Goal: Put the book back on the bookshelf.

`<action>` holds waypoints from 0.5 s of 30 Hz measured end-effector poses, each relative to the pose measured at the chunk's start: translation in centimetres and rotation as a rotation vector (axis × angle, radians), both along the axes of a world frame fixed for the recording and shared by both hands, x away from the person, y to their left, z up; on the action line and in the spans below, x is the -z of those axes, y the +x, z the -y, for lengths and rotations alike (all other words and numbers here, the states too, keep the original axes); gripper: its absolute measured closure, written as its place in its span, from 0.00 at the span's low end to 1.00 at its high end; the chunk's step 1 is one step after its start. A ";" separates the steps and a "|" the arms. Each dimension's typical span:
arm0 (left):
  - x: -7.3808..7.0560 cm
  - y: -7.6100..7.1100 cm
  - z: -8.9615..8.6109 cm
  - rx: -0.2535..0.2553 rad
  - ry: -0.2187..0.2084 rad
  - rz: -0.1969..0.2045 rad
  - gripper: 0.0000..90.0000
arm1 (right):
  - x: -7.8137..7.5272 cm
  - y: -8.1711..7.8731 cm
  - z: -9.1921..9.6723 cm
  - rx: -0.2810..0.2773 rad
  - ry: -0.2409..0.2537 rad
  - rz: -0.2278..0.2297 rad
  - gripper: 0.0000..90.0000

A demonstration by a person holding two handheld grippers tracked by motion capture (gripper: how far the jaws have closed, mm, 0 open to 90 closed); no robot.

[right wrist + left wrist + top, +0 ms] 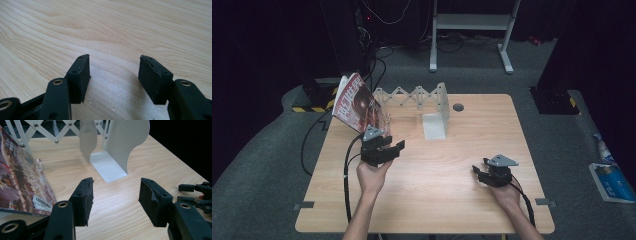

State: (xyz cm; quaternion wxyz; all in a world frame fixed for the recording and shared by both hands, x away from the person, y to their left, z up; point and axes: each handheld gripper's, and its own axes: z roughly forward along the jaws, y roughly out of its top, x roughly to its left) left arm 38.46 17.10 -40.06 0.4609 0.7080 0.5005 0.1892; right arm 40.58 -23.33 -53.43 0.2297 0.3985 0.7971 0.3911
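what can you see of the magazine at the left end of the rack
The magazine is thin and glossy, with a mostly red and dark printed cover and a white barcode label near one lower corner, seen in the left gripper view. It stands tilted at the left end of the white expanding rack, its lower edge on the wooden table near the back left corner and its top leaning out past the table's edge. The left gripper, jaws open and empty, sits just in front of it; whether they touch is unclear.
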 end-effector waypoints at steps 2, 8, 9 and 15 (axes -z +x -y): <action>0.1 0.0 0.1 0.002 -0.004 -0.001 0.50 | 0.0 0.0 0.0 0.000 0.000 0.000 0.47; 0.6 -0.1 0.4 0.009 -0.021 -0.008 0.50 | 0.0 0.0 0.0 0.000 0.000 0.000 0.47; 0.7 -0.1 0.5 0.013 -0.025 -0.009 0.50 | 0.0 0.0 0.0 0.000 0.000 0.000 0.47; 1.0 -0.1 1.0 0.030 -0.040 -0.015 0.50 | 0.0 0.0 0.0 0.000 0.000 0.000 0.47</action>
